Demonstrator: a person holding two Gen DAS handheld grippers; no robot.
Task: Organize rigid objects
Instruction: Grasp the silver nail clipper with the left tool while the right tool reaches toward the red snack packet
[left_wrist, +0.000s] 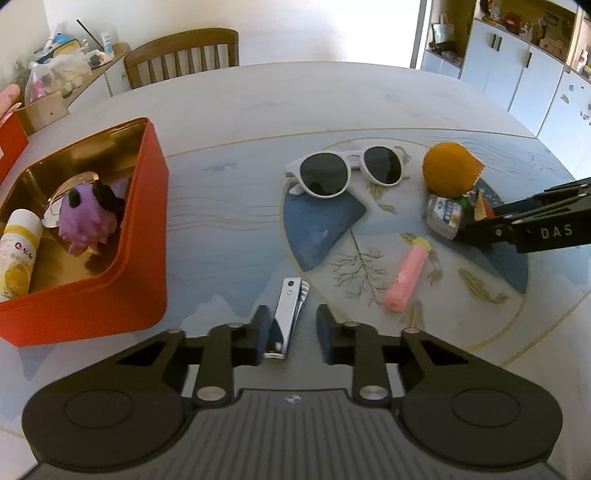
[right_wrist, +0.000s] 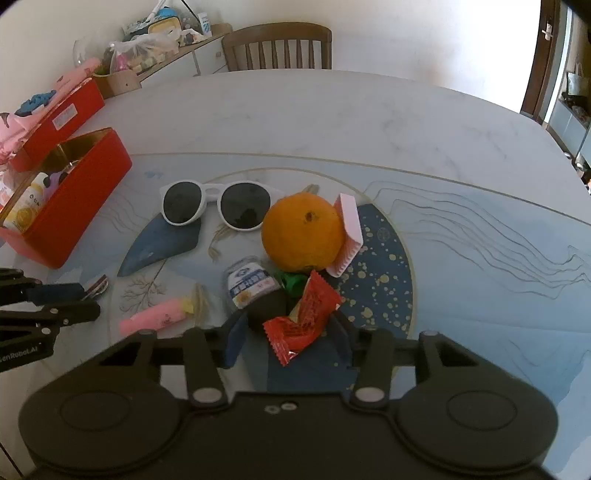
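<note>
Both tongs gape: left (left_wrist: 290, 334) astride nail clipper (left_wrist: 288, 314); right (right_wrist: 290, 341), marked "DAS", astride red packet (right_wrist: 303, 314).

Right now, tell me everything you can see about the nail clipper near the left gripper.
The nail clipper is shiny chrome metal, flat-bodied with a lever on top and a small hole near its far end. It lies on the table, pointing away from the camera, between the open fingers of the left gripper, close against the left finger. Whether that finger touches it is unclear. The red tin sits to its left, apart from it.
</note>
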